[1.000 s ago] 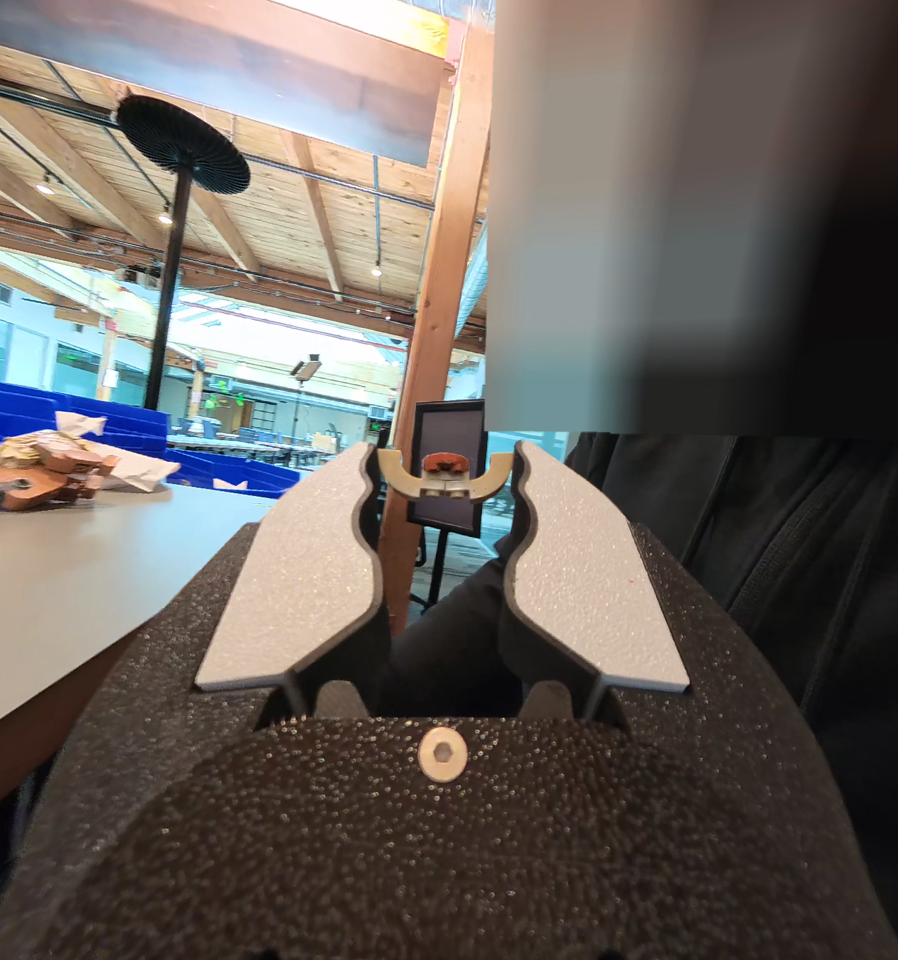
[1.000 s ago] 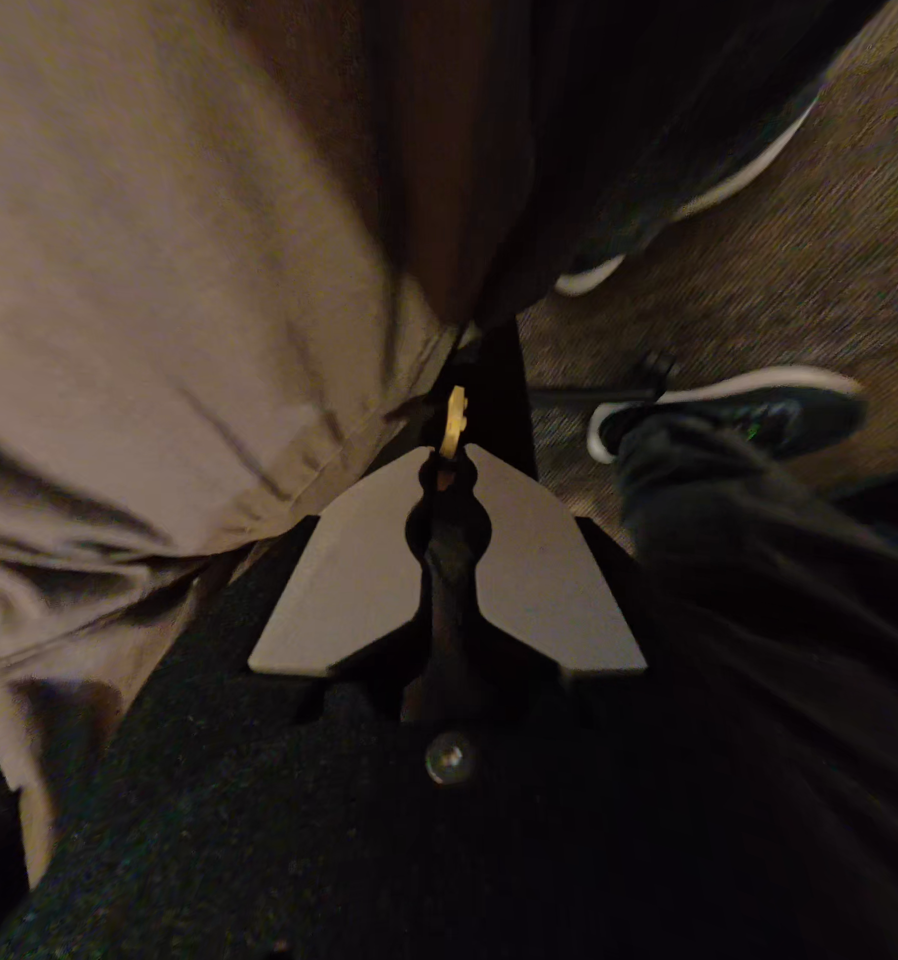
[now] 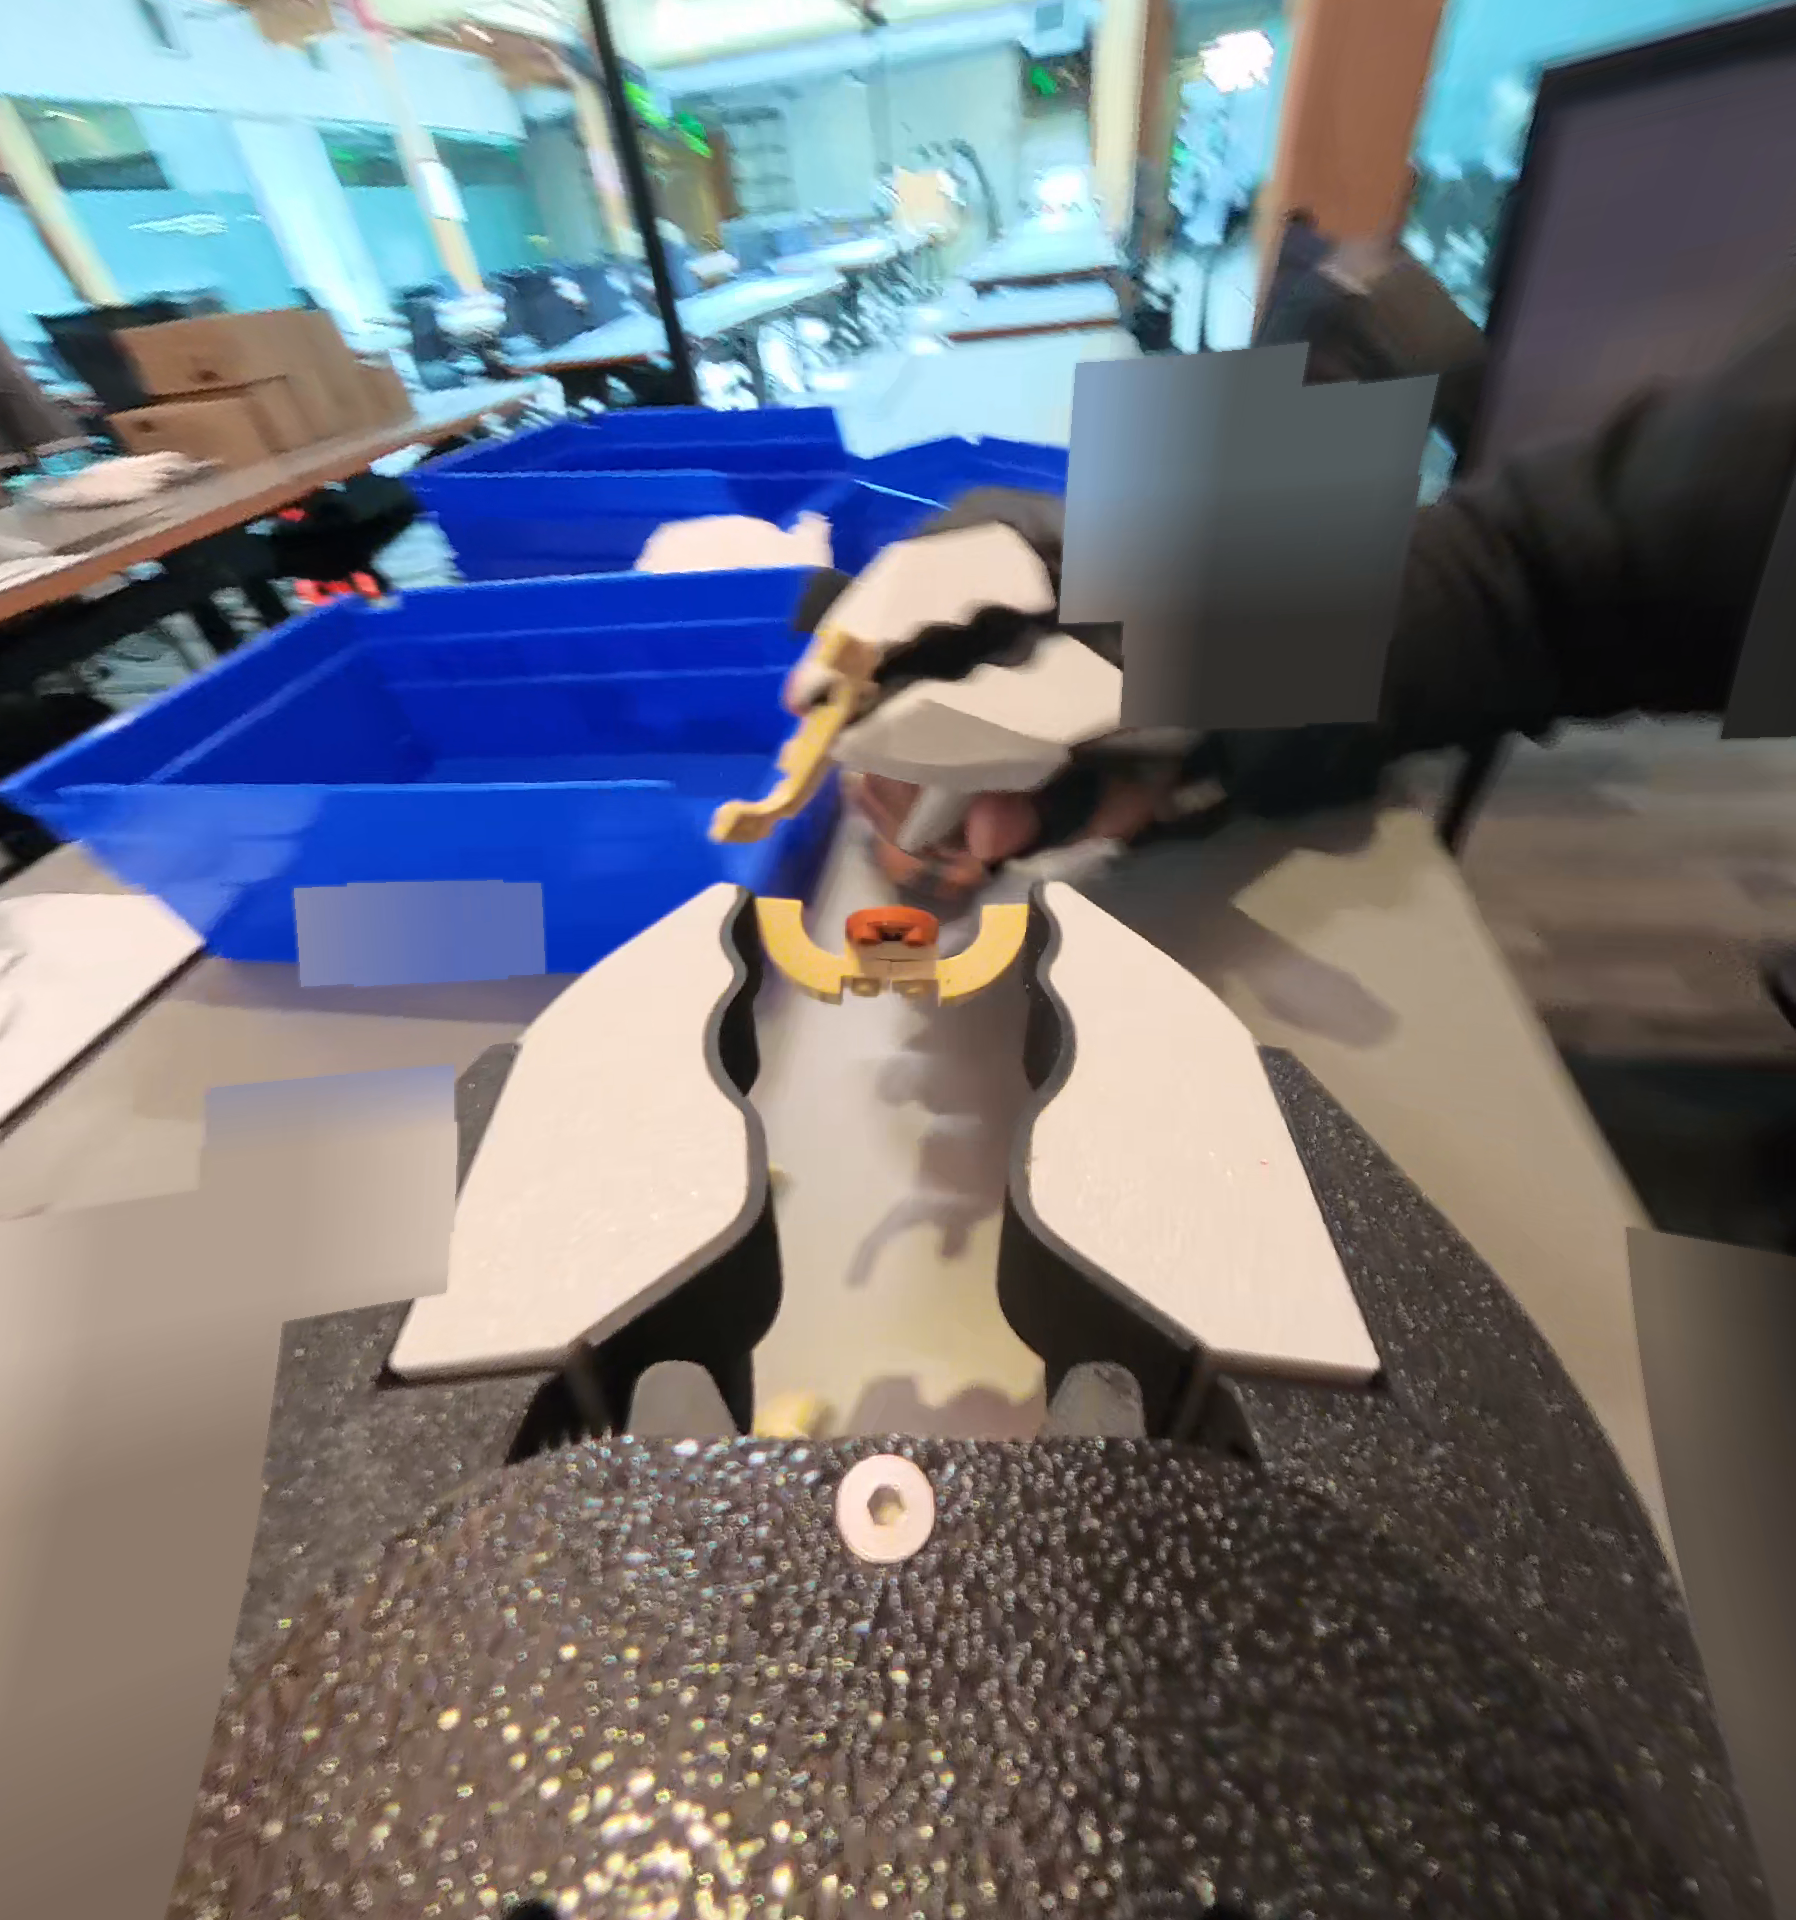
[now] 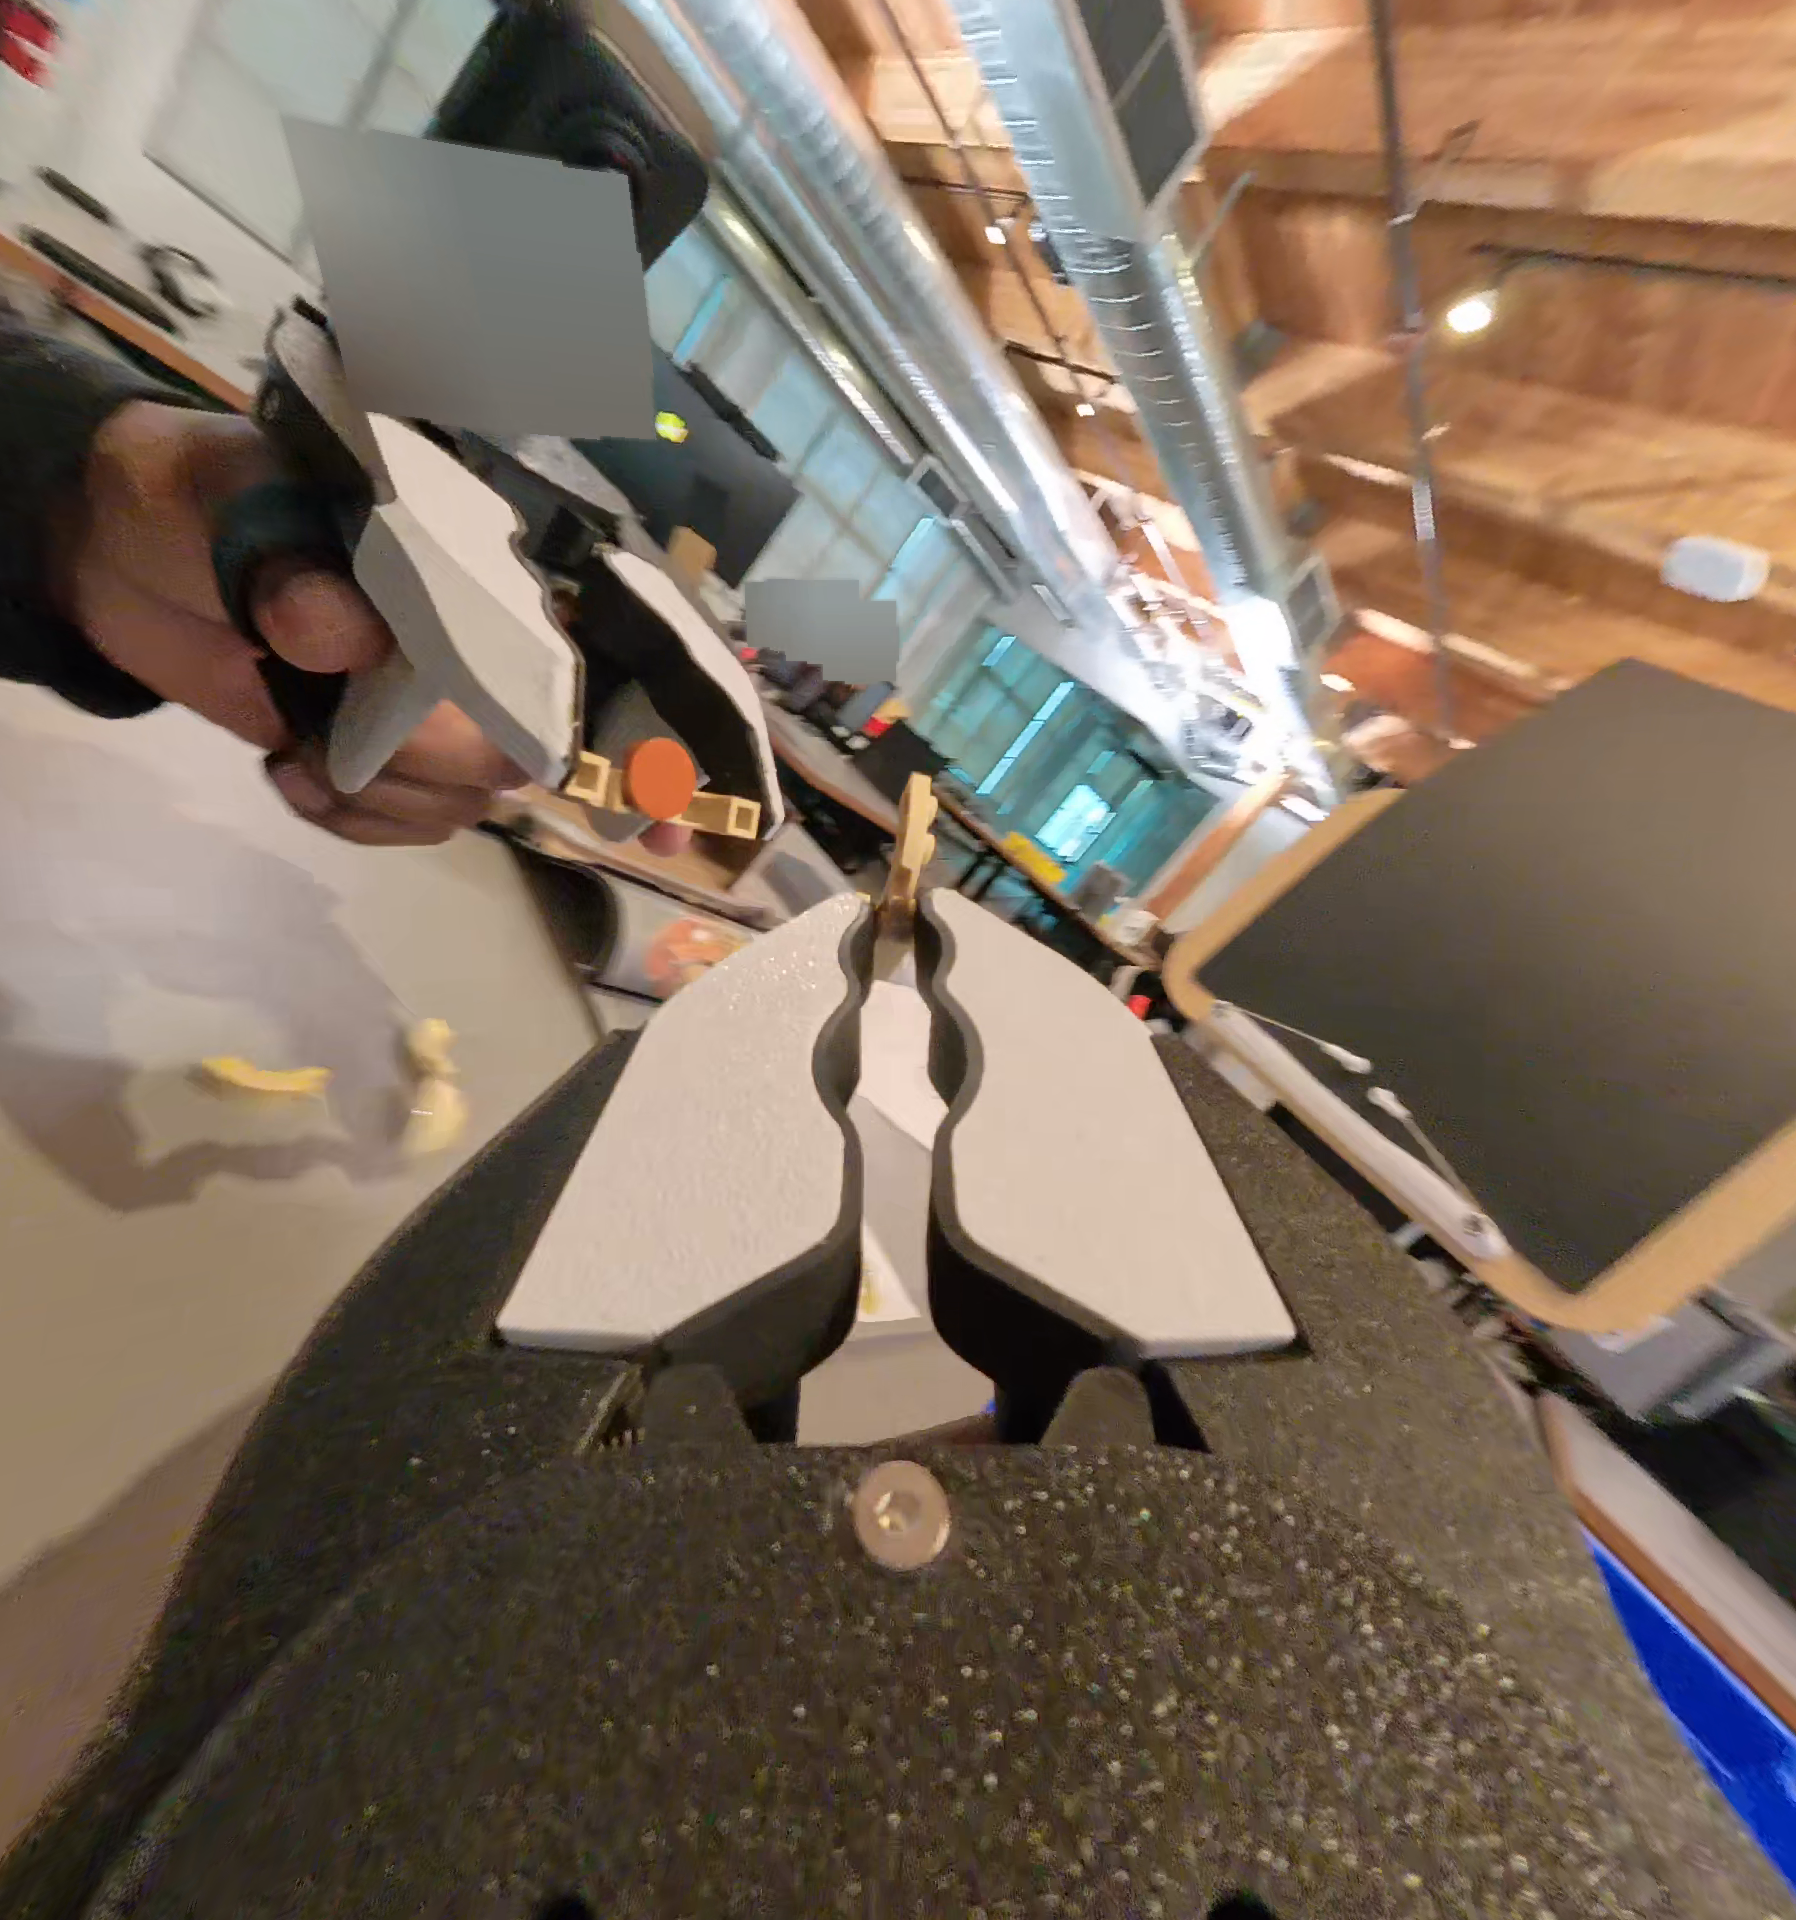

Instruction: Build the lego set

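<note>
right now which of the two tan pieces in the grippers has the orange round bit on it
The U-shaped tan piece spanning the left gripper carries the orange round part. The thin tan piece pinched in the right gripper has none.

Left gripper is sitting bottom centre of its frame, a curved piece spanning between its fingertips. Right gripper is hovering just above it, a thin piece sticking out lower left. Bins are lying left behind on the table; a screen is standing upper right.
</note>
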Available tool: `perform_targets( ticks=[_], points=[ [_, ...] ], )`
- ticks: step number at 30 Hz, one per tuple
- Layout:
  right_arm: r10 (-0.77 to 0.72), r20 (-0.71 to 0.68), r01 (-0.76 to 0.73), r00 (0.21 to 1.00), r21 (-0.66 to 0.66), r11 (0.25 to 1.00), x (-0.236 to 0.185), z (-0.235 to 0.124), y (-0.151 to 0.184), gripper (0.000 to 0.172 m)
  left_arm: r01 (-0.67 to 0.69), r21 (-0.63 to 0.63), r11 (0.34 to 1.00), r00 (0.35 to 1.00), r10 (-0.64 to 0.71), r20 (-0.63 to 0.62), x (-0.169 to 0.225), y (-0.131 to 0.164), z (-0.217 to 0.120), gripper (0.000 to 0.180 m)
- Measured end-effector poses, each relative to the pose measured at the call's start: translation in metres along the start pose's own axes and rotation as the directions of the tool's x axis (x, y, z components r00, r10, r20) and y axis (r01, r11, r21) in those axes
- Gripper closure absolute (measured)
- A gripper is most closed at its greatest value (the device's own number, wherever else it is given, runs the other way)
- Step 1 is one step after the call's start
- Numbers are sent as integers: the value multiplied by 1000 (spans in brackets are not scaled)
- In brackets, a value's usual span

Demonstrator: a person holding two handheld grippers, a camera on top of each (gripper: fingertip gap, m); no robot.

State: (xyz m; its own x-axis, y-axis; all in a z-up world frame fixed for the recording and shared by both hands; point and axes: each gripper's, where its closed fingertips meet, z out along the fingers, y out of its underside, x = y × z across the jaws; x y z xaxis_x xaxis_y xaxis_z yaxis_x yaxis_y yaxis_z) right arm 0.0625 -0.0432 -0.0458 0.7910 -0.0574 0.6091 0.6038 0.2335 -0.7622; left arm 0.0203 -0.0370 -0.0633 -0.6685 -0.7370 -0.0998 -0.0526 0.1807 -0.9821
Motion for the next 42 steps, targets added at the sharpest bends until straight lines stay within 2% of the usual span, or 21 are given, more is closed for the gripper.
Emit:
perform_targets(
  ticks=[4, 7, 10, 13, 15, 17, 20, 22, 25, 27, 34, 42],
  points=[
    [-135, -90, 135, 987, -8, 991, 7, 8, 20, 165, 81, 76, 994, 995, -85, 44, -36, 8, 18, 133],
    [-209, -82, 210, 974, 8, 978, -4, 8, 15, 165, 137, 137, 981, 989, -144, 43, -38, 11, 21, 133],
    [-251, -44, 252, 967, 17, 968, -17, 6, 12, 165, 125, 182, 975, 989, -136, 54, -34, 11, 16, 133],
    [-143, 41, 141, 989, 52, 989, -26, 2, 8, 165, 31, 193, 981, 998, -41, 46, -24, 7, 10, 133],
    [24, 154, -36, 988, 71, 997, -31, -1, 3, 165, -69, 183, 981, 997, 64, 38, -16, 7, 6, 133],
    [246, 329, -278, 912, 55, 959, -39, -5, -3, 165, -184, 145, 972, 983, 183, 18, -8, 12, 5, 133],
    [531, 523, -576, 666, -92, 812, -50, -12, -7, 165, -309, 108, 945, 946, 317, -67, 8, 19, 2, 132],
    [644, 583, -666, 494, -223, 712, -59, -16, -7, 165, -342, 113, 933, 925, 355, -136, 21, 21, 2, 132],
    [731, 628, -729, 269, -363, 580, -67, -23, -14, 165, -379, 105, 919, 895, 393, -208, 36, 30, 7, 132],
    [756, 636, -728, 157, -443, 524, -75, -29, -17, 165, -391, 109, 914, 880, 406, -245, 44, 35, 9, 132],
    [804, 593, -731, 46, -529, 431, -82, -33, -14, 164, -361, 184, 914, 877, 400, -267, 52, 29, 12, 132],
    [854, 517, -745, 57, -548, 381, -79, -25, -2, 163, -370, 184, 911, 890, 404, -209, 46, 30, 14, 132]
  ],
)
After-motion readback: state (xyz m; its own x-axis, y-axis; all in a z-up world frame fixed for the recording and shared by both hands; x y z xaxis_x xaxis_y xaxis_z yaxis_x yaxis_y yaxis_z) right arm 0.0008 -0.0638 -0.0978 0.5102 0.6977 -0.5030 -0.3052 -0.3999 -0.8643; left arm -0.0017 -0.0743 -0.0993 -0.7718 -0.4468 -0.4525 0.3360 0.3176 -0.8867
